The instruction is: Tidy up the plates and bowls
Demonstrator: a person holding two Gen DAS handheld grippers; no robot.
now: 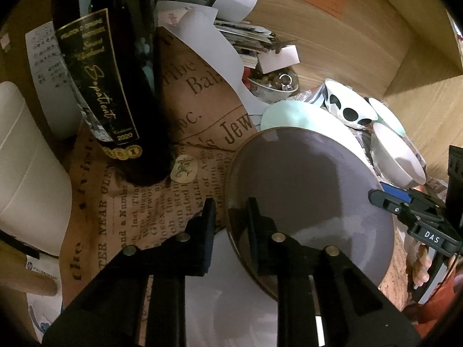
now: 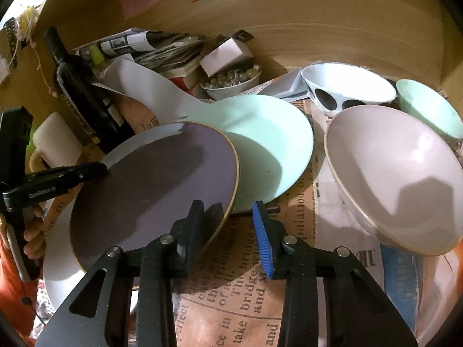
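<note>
A purple plate [image 1: 312, 196] with a gold rim is held tilted above the table. My left gripper [image 1: 231, 205] straddles its near rim with a gap between the fingers; from the right wrist view its fingers [image 2: 86, 172] lie closed flat on the plate's left edge. My right gripper [image 2: 228, 211] is open around the purple plate's [image 2: 150, 190] right rim, one finger over it, the blue-padded finger outside. A mint plate [image 2: 269, 144] lies behind, partly under it. A white plate [image 2: 58, 260] sits beneath at left. A pink bowl [image 2: 396, 179], a dotted bowl [image 2: 347, 89] and a mint bowl [image 2: 428, 110] stand right.
A dark wine bottle [image 1: 115, 81] stands left on newsprint-patterned paper [image 1: 144, 217]. A small bowl of beads [image 2: 231, 82], stacked newspapers [image 2: 162, 49] and a white box [image 2: 225, 55] crowd the back against the wooden wall. A cream mug [image 2: 55, 141] stands at left.
</note>
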